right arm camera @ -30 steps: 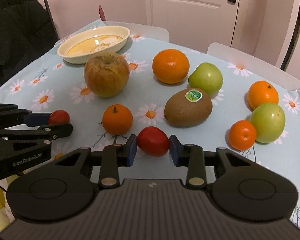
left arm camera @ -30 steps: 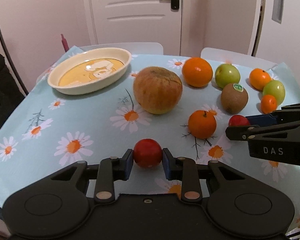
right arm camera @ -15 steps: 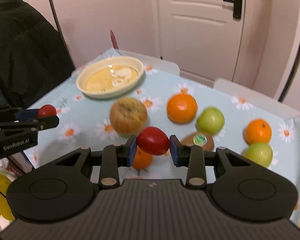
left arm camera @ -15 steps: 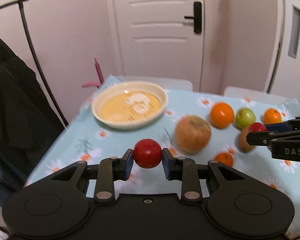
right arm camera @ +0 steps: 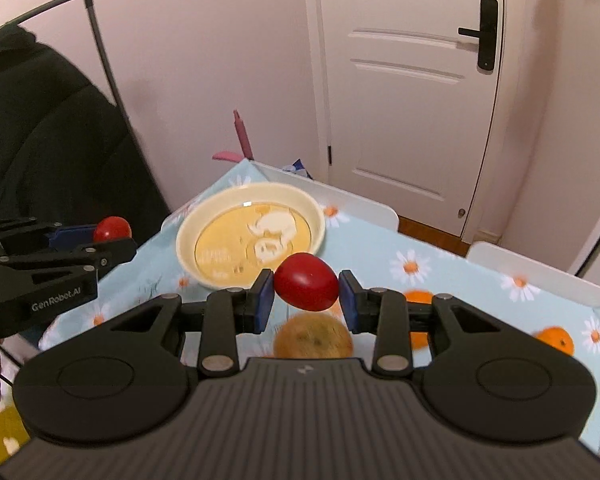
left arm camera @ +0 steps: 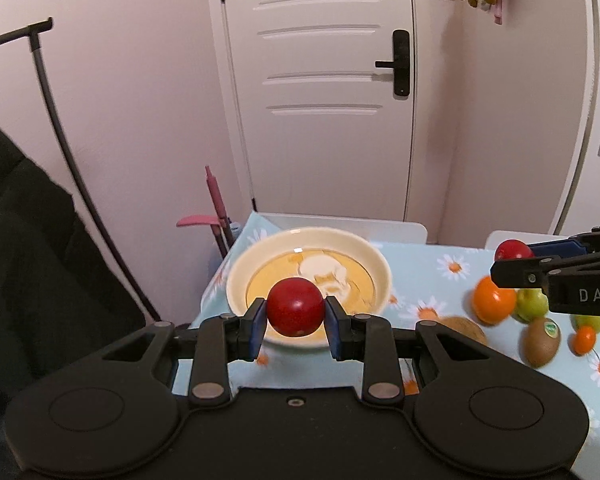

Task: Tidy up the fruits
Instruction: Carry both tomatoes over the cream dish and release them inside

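My left gripper (left arm camera: pixel 296 316) is shut on a small round red fruit (left arm camera: pixel 296 307) and holds it in the air in front of the cream plate (left arm camera: pixel 376 264). My right gripper (right arm camera: pixel 306 294) is shut on a second, egg-shaped red fruit (right arm camera: pixel 306 287), also in the air near the plate (right arm camera: pixel 188 232). Each gripper shows in the other's view: the right one (left arm camera: pixel 512 258) at the right edge, the left one (right arm camera: pixel 110 236) at the left edge. The plate holds no fruit.
On the daisy tablecloth (left arm camera: pixel 432 268) lie an orange (left arm camera: pixel 494 300), a green apple (left arm camera: pixel 532 304), a kiwi (left arm camera: pixel 542 336), a small tangerine (left arm camera: pixel 584 339) and a brown apple (right arm camera: pixel 314 338). A dark coat on a rack (left arm camera: pixel 28 248) stands left of the table. A white door (left arm camera: pixel 328 88) is behind.
Both grippers have lifted their red fruits off the table and moved left and up towards the plate. The plate now sits right behind both fruits.
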A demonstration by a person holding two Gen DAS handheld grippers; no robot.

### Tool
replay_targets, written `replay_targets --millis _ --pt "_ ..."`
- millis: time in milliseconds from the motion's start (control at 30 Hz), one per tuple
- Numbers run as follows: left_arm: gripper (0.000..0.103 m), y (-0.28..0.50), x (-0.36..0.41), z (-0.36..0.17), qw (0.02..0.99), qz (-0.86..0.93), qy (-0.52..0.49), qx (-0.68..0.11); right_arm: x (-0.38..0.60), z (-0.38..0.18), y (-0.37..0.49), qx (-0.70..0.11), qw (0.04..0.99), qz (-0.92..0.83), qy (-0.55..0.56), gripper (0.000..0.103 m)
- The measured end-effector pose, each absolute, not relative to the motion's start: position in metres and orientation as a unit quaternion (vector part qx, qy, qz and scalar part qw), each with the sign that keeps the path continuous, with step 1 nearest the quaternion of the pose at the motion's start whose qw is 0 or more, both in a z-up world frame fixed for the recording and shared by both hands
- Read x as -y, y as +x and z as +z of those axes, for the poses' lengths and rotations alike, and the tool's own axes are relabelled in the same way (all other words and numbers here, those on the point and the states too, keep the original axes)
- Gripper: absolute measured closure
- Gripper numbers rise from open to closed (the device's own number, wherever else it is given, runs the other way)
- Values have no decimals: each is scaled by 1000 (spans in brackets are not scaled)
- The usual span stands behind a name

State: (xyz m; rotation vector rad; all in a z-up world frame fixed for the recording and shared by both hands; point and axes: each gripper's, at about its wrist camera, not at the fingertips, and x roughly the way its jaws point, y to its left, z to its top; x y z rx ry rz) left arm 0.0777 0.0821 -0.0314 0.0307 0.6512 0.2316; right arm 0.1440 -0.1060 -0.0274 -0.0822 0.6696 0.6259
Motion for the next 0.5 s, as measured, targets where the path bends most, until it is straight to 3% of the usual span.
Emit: replay_targets --millis 500 --pt "69 173 -159 -59 936 36 40 -348 7 -52 221 -359 900 249 -5 53"
